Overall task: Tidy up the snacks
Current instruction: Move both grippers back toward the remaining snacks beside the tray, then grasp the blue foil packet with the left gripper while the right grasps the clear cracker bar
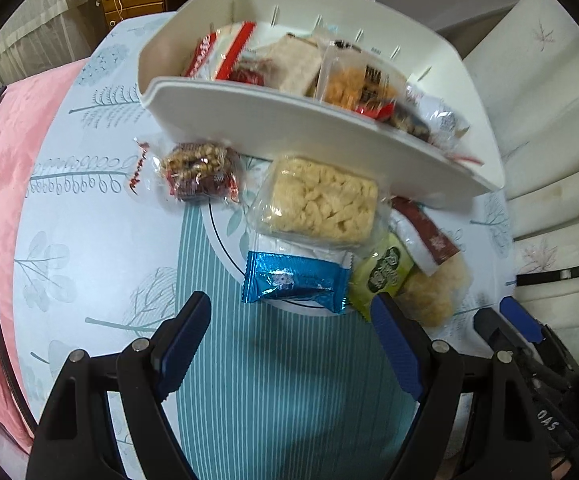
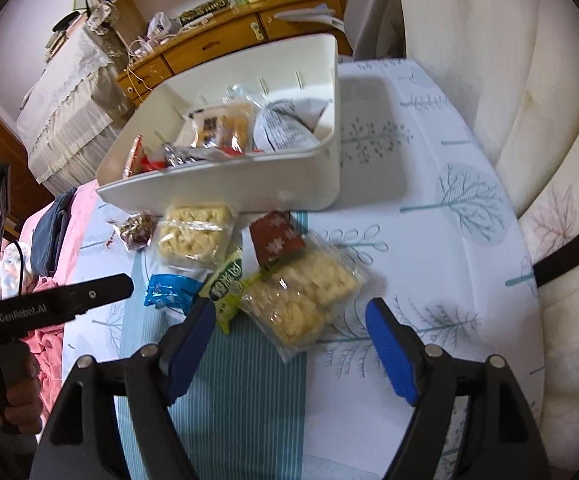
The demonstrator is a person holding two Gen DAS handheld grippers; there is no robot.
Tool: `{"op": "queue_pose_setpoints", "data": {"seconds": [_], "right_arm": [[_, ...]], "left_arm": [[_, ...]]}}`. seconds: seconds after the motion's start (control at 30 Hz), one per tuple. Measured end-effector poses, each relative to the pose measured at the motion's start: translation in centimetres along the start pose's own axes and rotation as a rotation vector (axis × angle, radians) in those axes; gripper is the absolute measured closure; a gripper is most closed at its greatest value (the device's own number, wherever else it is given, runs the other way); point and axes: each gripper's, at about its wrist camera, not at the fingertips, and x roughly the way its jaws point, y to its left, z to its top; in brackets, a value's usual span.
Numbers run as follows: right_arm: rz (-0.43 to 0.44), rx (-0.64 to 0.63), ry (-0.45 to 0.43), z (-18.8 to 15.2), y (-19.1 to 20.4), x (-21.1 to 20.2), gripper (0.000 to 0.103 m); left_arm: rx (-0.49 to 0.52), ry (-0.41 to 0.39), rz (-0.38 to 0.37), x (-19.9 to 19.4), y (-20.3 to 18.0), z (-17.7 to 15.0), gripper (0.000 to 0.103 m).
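The snacks still to sort lie loose on the desk, just in front of the white bin [image 2: 225, 184], which already holds several packets. Nearest your right gripper [image 2: 289, 344] is a clear-wrapped rice crisp cake [image 2: 301, 300], with a brown-ended packet [image 2: 275, 240] touching its far side and a green packet [image 2: 227, 292] against its left edge. Left of those sit a blue foil packet [image 1: 295, 282], a second rice crisp cake [image 1: 321, 200] close against the bin wall, and a small nut cluster pack [image 1: 199, 172] toward the desk's left side.

Judging by the look of them, these are all light, and the film wrappers will be slick and crinkly. The puffed cakes look brittle, so pinch across the short sides of the block with a gentle squeeze, not on the loose sealed flaps, which would probably slip. The blue foil packet is soft and flat; take it across its middle.

Your right gripper's fingers stand wide apart with nothing between them, poised over the near cake. Your left gripper [image 1: 291, 330] is likewise spread wide and empty, above the blue foil packet's near edge. The desk wears a patterned tablecloth [image 2: 429, 200].
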Motion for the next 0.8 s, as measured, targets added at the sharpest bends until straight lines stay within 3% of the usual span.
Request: {"op": "queue_pose_setpoints", "data": {"seconds": [0.3, 0.53, 0.8], "right_arm": [[0.014, 0.068, 0.072, -0.1, -0.2, 2.8, 0.024], [-0.037, 0.131, 0.134, -0.6, 0.1, 5.0, 0.024], [-0.098, 0.169, 0.138, -0.7, 0.7, 6.4, 0.024]], "left_arm": [[0.020, 0.048, 0.058, 3.2, -0.5, -0.2, 0.022], [0.019, 0.067, 0.079, 5.1, -0.9, 0.3, 0.022], [0.043, 0.065, 0.078, 6.7, -1.5, 1.5, 0.026]]}}
